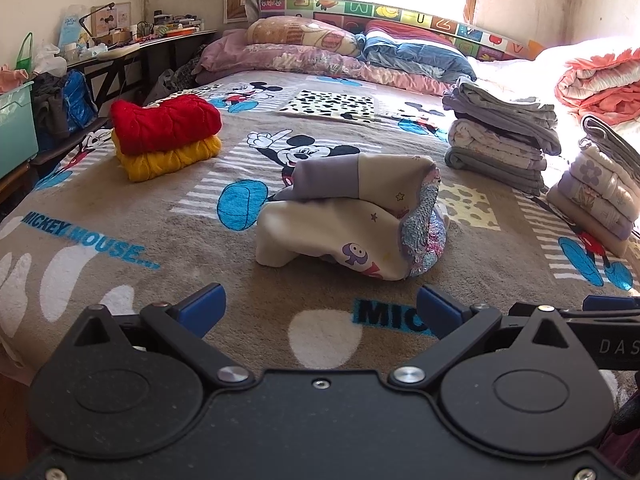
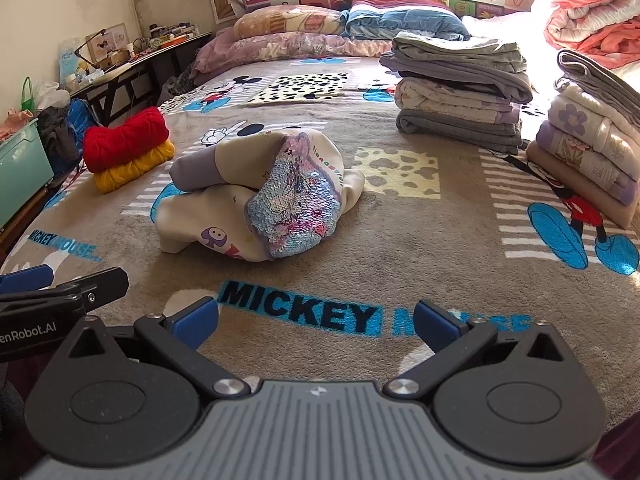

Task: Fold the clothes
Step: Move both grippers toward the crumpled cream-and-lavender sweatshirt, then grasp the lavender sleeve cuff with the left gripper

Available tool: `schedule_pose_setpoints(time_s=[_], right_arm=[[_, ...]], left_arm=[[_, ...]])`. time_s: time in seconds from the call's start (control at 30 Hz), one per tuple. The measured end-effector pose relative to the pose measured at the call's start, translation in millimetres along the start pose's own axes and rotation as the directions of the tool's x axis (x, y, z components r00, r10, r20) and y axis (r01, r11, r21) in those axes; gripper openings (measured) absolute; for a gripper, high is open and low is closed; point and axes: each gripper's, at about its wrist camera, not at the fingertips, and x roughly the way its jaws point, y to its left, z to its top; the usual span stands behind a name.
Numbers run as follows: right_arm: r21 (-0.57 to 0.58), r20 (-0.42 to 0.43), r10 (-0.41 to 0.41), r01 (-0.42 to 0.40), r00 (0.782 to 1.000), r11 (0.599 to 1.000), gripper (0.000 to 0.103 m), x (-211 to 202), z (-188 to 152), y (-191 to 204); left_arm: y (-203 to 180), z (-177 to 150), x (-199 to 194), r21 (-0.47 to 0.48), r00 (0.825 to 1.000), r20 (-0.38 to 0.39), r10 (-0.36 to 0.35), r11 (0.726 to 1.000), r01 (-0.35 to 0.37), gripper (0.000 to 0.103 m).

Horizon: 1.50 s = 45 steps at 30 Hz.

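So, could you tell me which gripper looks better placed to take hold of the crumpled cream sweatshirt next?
Marginally the left gripper: the cream sweatshirt lies almost straight ahead of its open jaws. From the right gripper, also open, it sits ahead but off to the left.

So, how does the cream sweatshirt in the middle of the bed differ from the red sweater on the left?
The cream sweatshirt lies loose and bunched, while the red sweater is folded into a neat block. The cream sweatshirt rests alone on the blanket; the red sweater sits on top of a yellow sweater. The cream sweatshirt has prints and a sequin patch; the red sweater is a plain knit. Neither is touched by a gripper.
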Motion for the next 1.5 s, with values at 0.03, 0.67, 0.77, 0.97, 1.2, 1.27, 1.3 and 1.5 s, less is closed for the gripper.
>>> schedule_pose_setpoints(time_s=[0.03,0.67,0.77,0.97,1.2,1.27,1.3,1.5], right_arm=[[0.003,0.0,0.004,-0.004,1.0,1.0,0.103,1,0,0],[0.007,0.029,0.113,-0.113,0.993,0.994,0.103,27,7,-6],[-0.011,0.028,0.129,-0.129,0.991,0.992,0.103,35,10,-5],[-0.03,0.026,0.14,-0.14,0.99,0.99,0.103,51,19,-6],[-0.007,0.047,0.144,-0.144,0.988,0.99,0.103,71,40,-24],[-0.003,0.048,0.132,-0.132,0.99,0.991,0.103,79,46,-29],[-0.001,0.048,0.128,-0.128,0.991,0.992,0.103,83,49,-32],[-0.005,0.037,0.079,-0.079,0.996,0.997,0.103,106,58,-42]], left_arm=[[0,0,0,0.0,1.0,0.0,0.001,1.0,-0.001,0.103],[0,18,40,0.009,0.998,-0.055,-0.019,1.0,0.02,0.103],[2,23,51,-0.005,0.996,-0.079,-0.052,0.999,0.051,0.103],[5,34,71,-0.041,0.993,-0.09,-0.082,0.996,0.078,0.103],[5,44,98,-0.014,0.991,-0.093,-0.098,0.995,0.097,0.103],[4,47,106,-0.002,0.991,-0.101,-0.093,0.996,0.093,0.103],[3,48,109,0.007,0.99,-0.11,-0.087,0.996,0.088,0.103],[6,58,124,-0.032,0.989,-0.122,-0.079,0.997,0.076,0.103]])
